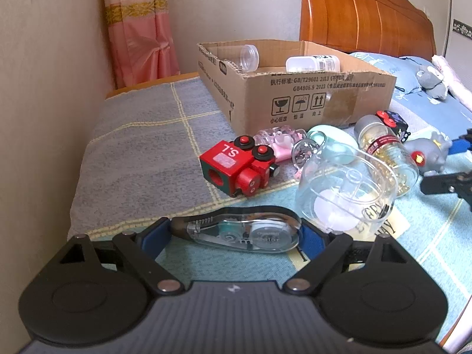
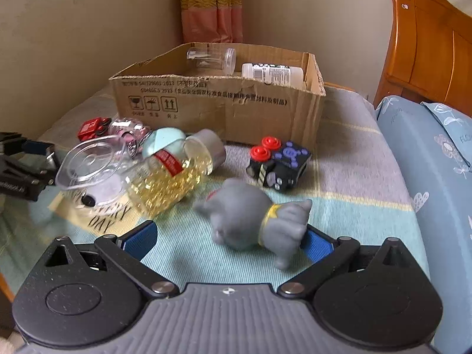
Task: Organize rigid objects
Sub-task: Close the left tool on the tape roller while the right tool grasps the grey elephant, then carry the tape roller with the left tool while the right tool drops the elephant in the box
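I'm mid pick-up on both sides right now. My left tongs [image 1: 236, 233] are clamping the clear correction tape dispenser [image 1: 243, 231] crosswise between the blue pads, and the cardboard box [image 1: 295, 88] is sitting well ahead of them and a bit right. So next I'm guessing I carry the tape forward over the near wall and let go inside, without clipping the red toy train [image 1: 239, 168] or the clear plastic cup [image 1: 345, 188] lying in between.

My right tongs [image 2: 233, 242] are standing wide apart around the grey toy figure [image 2: 256, 224]. The right pad is touching it, the left one is well off, so I'm reckoning closing comes next.

The right view is showing the black toy block [image 2: 278, 163] and the jar of yellow beads [image 2: 174, 174] ahead of the figure in full. Both views are showing two plastic containers already in the box.
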